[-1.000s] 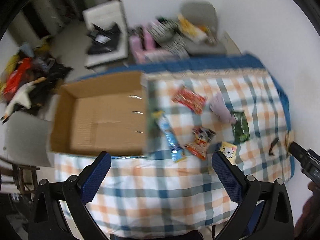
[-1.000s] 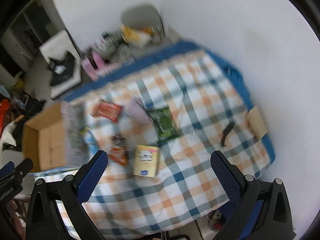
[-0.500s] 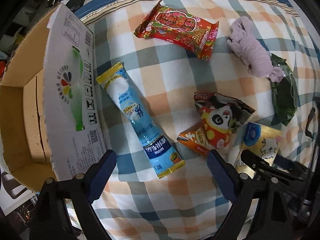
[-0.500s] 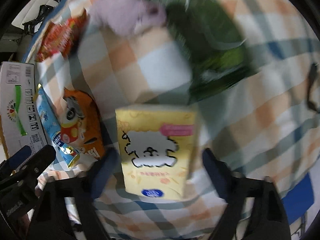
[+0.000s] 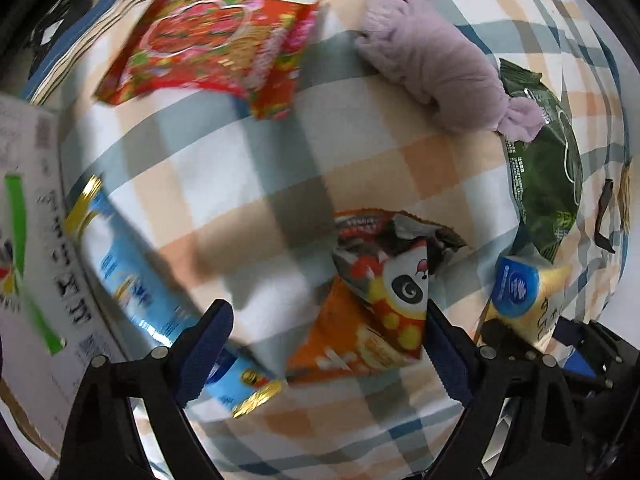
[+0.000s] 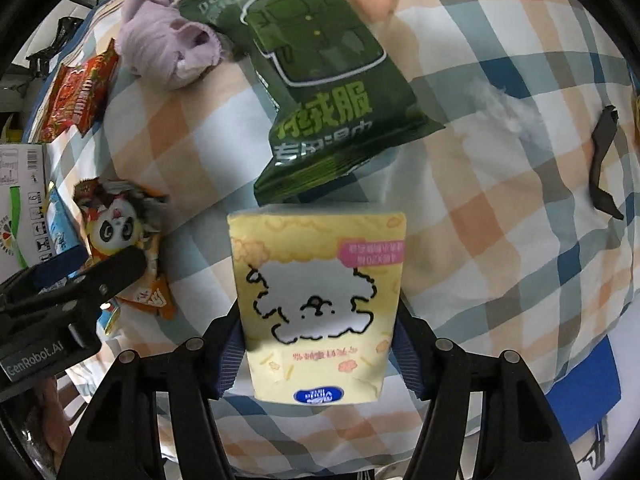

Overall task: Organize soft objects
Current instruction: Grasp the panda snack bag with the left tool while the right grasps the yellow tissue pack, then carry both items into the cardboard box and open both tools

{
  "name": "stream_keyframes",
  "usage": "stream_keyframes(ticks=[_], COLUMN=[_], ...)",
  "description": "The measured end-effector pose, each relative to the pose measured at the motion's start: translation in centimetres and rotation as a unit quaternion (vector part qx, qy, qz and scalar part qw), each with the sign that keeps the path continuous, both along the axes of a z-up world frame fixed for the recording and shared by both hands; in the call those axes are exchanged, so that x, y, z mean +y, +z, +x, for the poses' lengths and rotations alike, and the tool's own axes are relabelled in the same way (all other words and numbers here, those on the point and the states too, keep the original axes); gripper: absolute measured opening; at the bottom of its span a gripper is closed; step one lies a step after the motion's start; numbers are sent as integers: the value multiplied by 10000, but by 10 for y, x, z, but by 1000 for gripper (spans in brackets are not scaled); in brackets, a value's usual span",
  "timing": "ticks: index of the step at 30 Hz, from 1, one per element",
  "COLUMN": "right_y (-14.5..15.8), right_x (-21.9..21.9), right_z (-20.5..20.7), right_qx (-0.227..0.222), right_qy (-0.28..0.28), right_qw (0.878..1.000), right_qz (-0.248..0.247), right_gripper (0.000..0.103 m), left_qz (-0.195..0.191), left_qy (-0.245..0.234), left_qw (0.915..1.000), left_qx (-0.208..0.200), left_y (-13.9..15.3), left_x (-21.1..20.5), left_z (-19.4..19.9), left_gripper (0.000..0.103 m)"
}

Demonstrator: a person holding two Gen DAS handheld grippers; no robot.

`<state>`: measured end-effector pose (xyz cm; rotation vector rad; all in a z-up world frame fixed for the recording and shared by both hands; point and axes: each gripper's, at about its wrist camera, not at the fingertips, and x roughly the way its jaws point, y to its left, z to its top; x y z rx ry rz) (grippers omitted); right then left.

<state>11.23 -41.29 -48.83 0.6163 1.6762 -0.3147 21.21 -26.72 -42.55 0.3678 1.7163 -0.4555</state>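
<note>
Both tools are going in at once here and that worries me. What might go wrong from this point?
The left tool straddles the panda snack bag, and its left finger overlaps the blue stick pack, so it may snag both. The right tool squeezes the yellow tissue pack, which could buckle. The tools are close and might collide.

Packets [image 5: 376,300] crowd cloth [image 6: 500,240] — right side open.
</note>
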Motion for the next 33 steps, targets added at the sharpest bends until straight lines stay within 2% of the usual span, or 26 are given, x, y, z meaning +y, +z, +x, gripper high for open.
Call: stream_keyframes(ticks=[2, 5, 8, 10, 12, 13, 19, 22, 26, 29, 32, 33], right_y=[-14, -33, -49, -61, -67, -52, -27, -14, 10, 40, 70, 78], right_x=[4, 7, 12, 18, 21, 22, 30, 42, 72, 105, 137, 148], right_z=[-2, -3, -4, -7, -10, -14, -28, -34, -40, -44, -35, -31], right_qx=[85, 165, 180, 172, 176, 180, 45, -169, -554, -908, -1253, -1359], right_qy=[6, -17, -22, -86, -153, -167, -221, -106, 264, 637, 982, 1092], right_qw=[10000, 9999, 9998, 9998, 9997, 9997, 9997, 9998, 9981, 9938, 9870, 9843], right_qz=[13, 43, 27, 31, 7, -12, -98, -38, 12, 70, 204, 275], right_gripper=[67, 67, 66, 66, 65, 65, 65, 65, 65, 65, 65, 65], left_qz=[13, -32, -89, -180, -117, -106, -51, -177, -449, -593, -677, -707], left_qy=[-89, -250, -348, -340, -379, -378, -184, 101, 552, 899, 1307, 1413], left_qw=[9999, 9997, 9993, 9993, 9992, 9991, 9982, 9968, 9900, 9840, 9756, 9735], left_qx=[-47, -56, -45, 15, -93, -143, -568, -779, -1217, -1417, -1632, -1657], left_y=[-3, -7, -15, -12, -13, -13, 8, 37, 93, 138, 194, 209], left_x=[-6, -13, -26, -30, -39, -41, -23, 2, 50, 89, 150, 162], left_z=[0, -5, -13, -22, -26, -29, -52, -61, -85, -60, -31, -4], left_gripper=[92, 82, 66, 48, 46, 43, 39, 39, 39, 39, 39, 39])
